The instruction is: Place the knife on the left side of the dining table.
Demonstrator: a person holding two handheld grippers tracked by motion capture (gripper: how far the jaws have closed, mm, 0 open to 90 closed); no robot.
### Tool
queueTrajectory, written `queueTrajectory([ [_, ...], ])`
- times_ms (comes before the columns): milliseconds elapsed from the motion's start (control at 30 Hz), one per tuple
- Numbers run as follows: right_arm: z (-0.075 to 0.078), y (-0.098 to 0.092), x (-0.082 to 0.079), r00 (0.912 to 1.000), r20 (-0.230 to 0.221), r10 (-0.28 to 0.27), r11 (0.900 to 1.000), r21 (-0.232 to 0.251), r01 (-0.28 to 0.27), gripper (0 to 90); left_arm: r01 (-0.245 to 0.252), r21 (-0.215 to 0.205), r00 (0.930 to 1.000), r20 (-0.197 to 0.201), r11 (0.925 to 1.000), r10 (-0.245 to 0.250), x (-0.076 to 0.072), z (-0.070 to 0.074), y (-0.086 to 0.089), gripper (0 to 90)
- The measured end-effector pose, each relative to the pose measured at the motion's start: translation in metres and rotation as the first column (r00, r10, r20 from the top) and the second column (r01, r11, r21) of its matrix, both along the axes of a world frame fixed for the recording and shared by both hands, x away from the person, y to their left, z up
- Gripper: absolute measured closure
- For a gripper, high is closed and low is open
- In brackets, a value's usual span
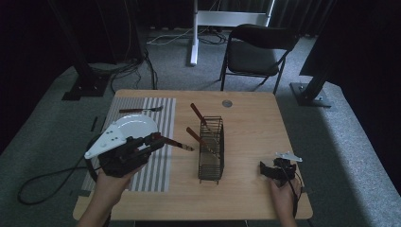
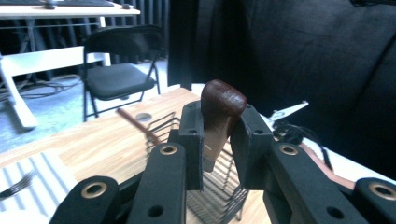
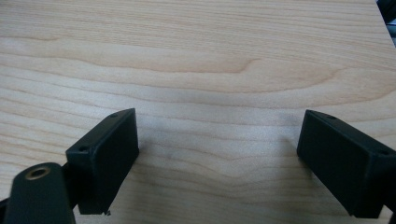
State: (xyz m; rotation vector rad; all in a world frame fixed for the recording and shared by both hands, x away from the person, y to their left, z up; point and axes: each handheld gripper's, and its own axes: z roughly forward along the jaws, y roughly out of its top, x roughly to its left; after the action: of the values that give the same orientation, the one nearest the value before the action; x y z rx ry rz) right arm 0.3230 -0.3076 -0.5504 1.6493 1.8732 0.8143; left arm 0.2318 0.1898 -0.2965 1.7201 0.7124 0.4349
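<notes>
My left gripper (image 1: 156, 140) is raised over the striped placemat (image 1: 158, 170), shut on a utensil with a dark brown wooden handle (image 1: 176, 144) that sticks out to the right toward the wire basket (image 1: 211, 166). In the left gripper view the handle's rounded end (image 2: 223, 100) is clamped between the two jaws of the gripper (image 2: 217, 128). The basket holds two more wooden-handled utensils (image 1: 198, 113), leaning. My right gripper (image 1: 265, 169) rests at the table's front right, open, with bare wood between its jaws (image 3: 217, 154).
A white plate (image 1: 137, 124) lies on the placemat, partly under my left gripper's grey plate. A fork (image 1: 142, 109) lies at the mat's far end. A folding chair (image 1: 255, 52) stands beyond the table. A round grommet (image 1: 227, 103) sits near the far edge.
</notes>
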Motion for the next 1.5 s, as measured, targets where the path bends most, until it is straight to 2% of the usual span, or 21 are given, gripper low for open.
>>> queueTrajectory([
  [133,0.000,0.000,0.000,1.0000,0.000,0.000,1.000,0.000,0.000,11.9,-0.043,0.002,0.9988,-0.022,0.9991,0.043,0.000,-0.008,0.017,75.4],
  [233,0.000,0.000,0.000,1.0000,0.000,0.000,1.000,0.000,0.000,11.9,-0.070,0.022,0.9967,-0.041,0.9973,0.071,0.001,-0.019,0.028,75.4],
  [367,0.000,0.000,0.000,1.0000,0.000,0.000,1.000,0.000,0.000,11.9,-0.102,0.028,0.9903,-0.092,0.9944,0.104,0.008,-0.038,0.045,75.4],
  [467,0.000,0.000,0.000,1.0000,0.000,0.000,1.000,0.000,0.000,11.9,-0.131,0.028,0.9822,-0.133,0.9911,0.133,0.013,-0.056,0.057,75.4],
  [600,0.000,0.000,0.000,1.0000,0.000,0.000,1.000,0.000,0.000,11.9,-0.164,0.036,0.9675,-0.189,0.9857,0.168,0.020,-0.079,0.069,75.4],
  [700,0.000,0.000,0.000,1.0000,-0.001,0.000,1.000,-0.001,0.000,11.9,-0.179,0.037,0.9584,-0.220,0.9832,0.182,0.024,-0.092,0.075,75.4],
  [767,0.000,0.000,0.000,1.0000,-0.001,0.000,1.000,-0.001,0.000,11.9,-0.181,0.030,0.9554,-0.232,0.9831,0.183,0.026,-0.098,0.078,75.4],
  [800,0.000,0.000,0.000,1.0000,-0.001,0.000,1.000,-0.001,0.000,11.9,-0.181,0.041,0.9526,-0.241,0.9826,0.186,0.028,-0.101,0.079,75.4],
  [900,0.000,0.000,0.000,1.0000,-0.001,0.000,1.000,-0.001,0.000,11.9,-0.186,0.047,0.9509,-0.243,0.9814,0.192,0.030,-0.105,0.078,75.4],
  [933,0.000,0.000,0.000,1.0000,-0.001,0.000,1.000,-0.001,0.000,11.9,-0.189,0.053,0.9462,-0.257,0.9805,0.196,0.034,-0.110,0.079,75.4],
  [1033,0.000,0.000,0.000,1.0000,-0.001,0.000,1.000,-0.001,0.000,11.9,-0.192,0.049,0.9396,-0.279,0.9802,0.198,0.039,-0.117,0.080,75.4],
  [1067,0.000,0.000,0.000,1.0000,-0.001,0.000,1.000,-0.001,0.000,11.9,-0.198,0.061,0.9374,-0.280,0.9782,0.208,0.040,-0.118,0.080,75.4],
  [1167,0.000,0.000,0.000,1.0000,-0.001,0.000,1.000,0.000,0.000,11.9,-0.201,0.063,0.9324,-0.293,0.9775,0.211,0.042,-0.125,0.081,75.4],
  [1333,0.000,0.000,0.000,1.0000,-0.001,-0.001,1.000,0.000,0.001,11.9,-0.214,0.035,0.9231,-0.320,0.9762,0.214,0.043,-0.128,0.087,75.2],
  [1367,0.000,0.000,0.000,1.0000,-0.001,0.000,1.000,0.000,0.000,11.9,-0.219,0.029,0.9181,-0.332,0.9753,0.216,0.042,-0.128,0.089,75.1],
  [1433,0.000,0.000,0.000,1.0000,-0.001,0.000,1.000,0.000,0.000,11.9,-0.220,0.031,0.9166,-0.336,0.9750,0.217,0.041,-0.129,0.091,74.6],
  [1500,0.000,0.000,0.000,1.0000,-0.001,-0.001,1.000,0.000,0.001,11.9,-0.234,0.031,0.9104,-0.344,0.9718,0.230,0.040,-0.131,0.093,74.6],
])
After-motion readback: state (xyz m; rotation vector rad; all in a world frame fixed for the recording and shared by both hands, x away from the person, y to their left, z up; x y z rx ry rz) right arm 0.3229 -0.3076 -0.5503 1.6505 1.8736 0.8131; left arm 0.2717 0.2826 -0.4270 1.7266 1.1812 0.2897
